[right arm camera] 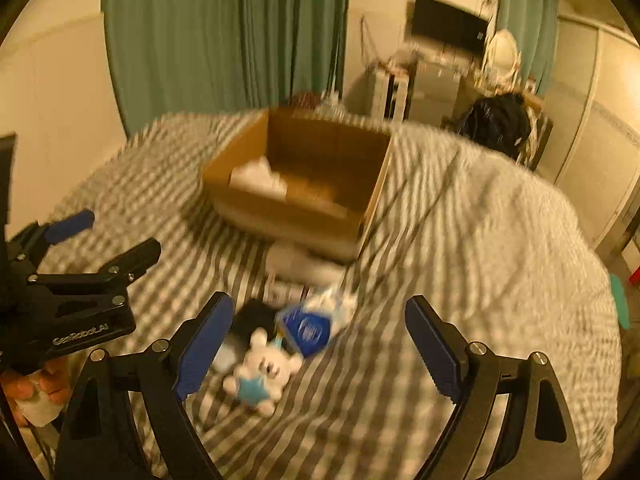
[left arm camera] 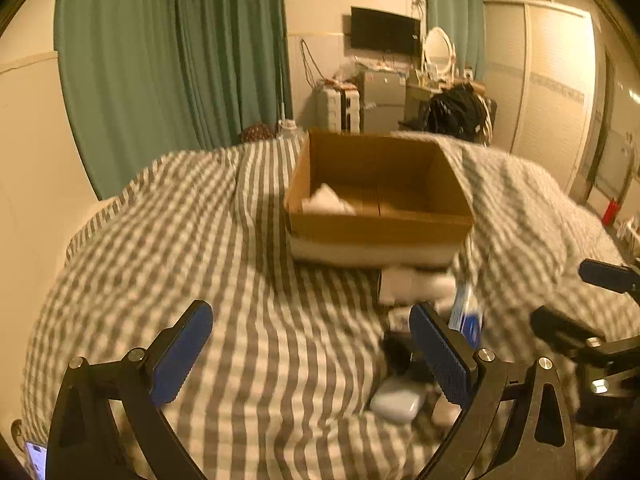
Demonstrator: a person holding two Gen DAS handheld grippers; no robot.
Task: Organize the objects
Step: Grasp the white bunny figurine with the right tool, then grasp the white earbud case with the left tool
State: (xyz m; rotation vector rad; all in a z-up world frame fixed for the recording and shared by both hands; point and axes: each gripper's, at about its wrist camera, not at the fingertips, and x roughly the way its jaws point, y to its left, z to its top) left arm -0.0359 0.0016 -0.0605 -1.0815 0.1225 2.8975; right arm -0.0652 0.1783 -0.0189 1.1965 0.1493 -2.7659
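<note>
We are holding the left gripper [left arm camera: 310, 354] low in the left wrist view, its blue-padded jaws standing wide apart with nothing between them, only the striped bedcover [left arm camera: 200, 240] showing in the gap. Our right gripper [right arm camera: 320, 344] is likewise spread open and empty at the bottom of the right wrist view, hanging above the bedding.

A cardboard box [left arm camera: 380, 224] is sitting on the bed just above the centre of the left wrist frame, open at the top, with something white and crumpled [left arm camera: 326, 200] lying in its lower left corner. In the right wrist view the same box [right arm camera: 280, 216] is sitting above centre, blurred.

Below the box we are looking at a small heap of loose things. A white plush toy with a light blue star [right arm camera: 262, 372] is lying on the cover in the lower centre of the right wrist frame, just right of the left finger's blue pad [right arm camera: 204, 344]. Just above it a blue packet [right arm camera: 308, 330] is lying against a dark object [right arm camera: 256, 318], and white items [right arm camera: 296, 264] are resting against the near wall of the box; blur is keeping us from telling what they are. In the left wrist view a pale rounded case [left arm camera: 398, 402] is lying at lower right, beside the right finger.

Green curtains [left arm camera: 172, 52] are hanging at upper left of both frames.
</note>
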